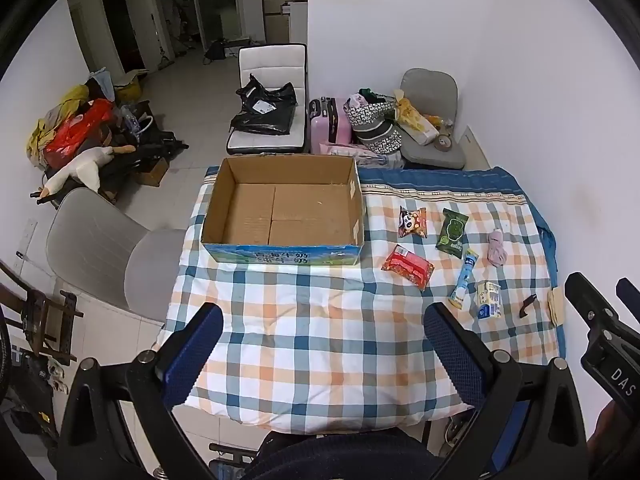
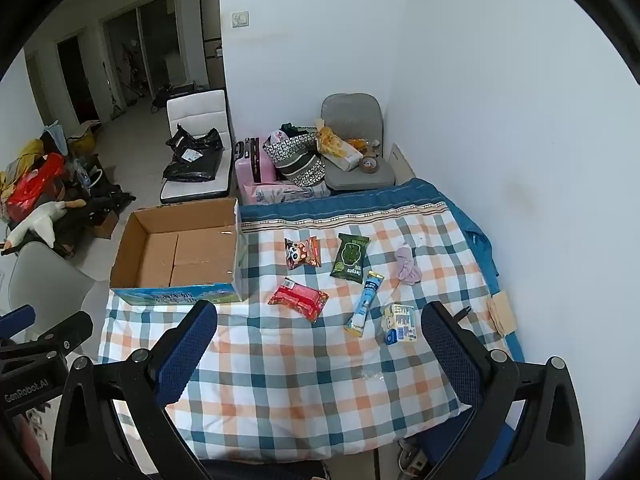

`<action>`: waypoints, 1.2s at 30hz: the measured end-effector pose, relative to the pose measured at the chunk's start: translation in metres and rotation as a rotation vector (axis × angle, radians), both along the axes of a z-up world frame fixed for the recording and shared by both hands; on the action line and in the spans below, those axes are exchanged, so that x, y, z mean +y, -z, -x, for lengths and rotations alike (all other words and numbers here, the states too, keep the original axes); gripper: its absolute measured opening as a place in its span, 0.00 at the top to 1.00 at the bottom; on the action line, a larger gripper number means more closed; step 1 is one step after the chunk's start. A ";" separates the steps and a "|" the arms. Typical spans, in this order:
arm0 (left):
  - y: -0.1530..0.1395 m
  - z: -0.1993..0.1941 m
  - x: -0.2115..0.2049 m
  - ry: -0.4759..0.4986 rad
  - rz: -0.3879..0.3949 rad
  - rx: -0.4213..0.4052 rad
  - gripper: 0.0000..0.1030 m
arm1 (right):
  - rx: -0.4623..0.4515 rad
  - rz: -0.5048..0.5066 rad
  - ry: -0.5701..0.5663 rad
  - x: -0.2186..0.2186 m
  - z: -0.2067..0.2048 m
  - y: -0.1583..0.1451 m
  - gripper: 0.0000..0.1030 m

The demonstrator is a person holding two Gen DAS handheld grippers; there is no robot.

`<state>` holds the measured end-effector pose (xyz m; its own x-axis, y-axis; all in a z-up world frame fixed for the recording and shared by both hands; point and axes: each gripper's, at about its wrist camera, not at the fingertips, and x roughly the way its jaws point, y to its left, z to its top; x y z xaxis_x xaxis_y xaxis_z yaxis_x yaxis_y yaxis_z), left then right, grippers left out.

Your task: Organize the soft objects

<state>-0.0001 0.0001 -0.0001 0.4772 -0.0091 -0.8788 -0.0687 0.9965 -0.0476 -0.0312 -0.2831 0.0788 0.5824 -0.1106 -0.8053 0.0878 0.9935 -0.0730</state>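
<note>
An open, empty cardboard box stands on the checked cloth at the table's far left. To its right lie a panda snack bag, a green packet, a red packet, a blue tube sachet, a small carton and a pink scrunchie. My left gripper is open and empty above the near cloth. My right gripper is open and empty, also above the near cloth.
A black clip and a beige pad lie near the table's right edge. A white wall is close on the right. A grey chair stands left of the table. A suitcase, bags and chairs crowd the floor behind.
</note>
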 end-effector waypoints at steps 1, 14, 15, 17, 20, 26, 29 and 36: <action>0.000 0.000 0.000 0.001 -0.001 0.000 0.00 | -0.013 -0.011 0.000 0.000 0.001 -0.001 0.00; -0.009 0.002 0.001 -0.013 -0.047 -0.044 0.00 | -0.006 -0.005 0.003 -0.001 0.001 -0.001 0.00; -0.010 0.002 0.001 -0.013 -0.047 -0.048 0.00 | -0.008 -0.003 0.004 -0.001 0.001 -0.001 0.00; -0.012 0.003 0.000 -0.014 -0.053 -0.060 0.00 | -0.010 -0.005 0.004 -0.001 0.001 -0.002 0.00; -0.014 0.004 -0.001 -0.017 -0.056 -0.073 0.00 | -0.015 0.003 0.005 0.000 0.002 -0.001 0.00; -0.017 0.002 0.000 -0.017 -0.056 -0.076 0.00 | -0.021 0.005 0.005 -0.003 -0.005 -0.005 0.00; -0.017 0.003 0.000 -0.017 -0.055 -0.076 0.00 | -0.030 0.010 0.007 -0.001 0.000 -0.008 0.00; -0.017 0.005 0.001 -0.016 -0.055 -0.078 0.00 | -0.031 0.008 0.007 -0.002 0.000 -0.008 0.00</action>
<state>-0.0049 0.0012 0.0168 0.5436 0.0465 -0.8381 -0.0826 0.9966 0.0017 -0.0314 -0.2853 0.0865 0.6063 -0.1214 -0.7859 0.0971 0.9922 -0.0784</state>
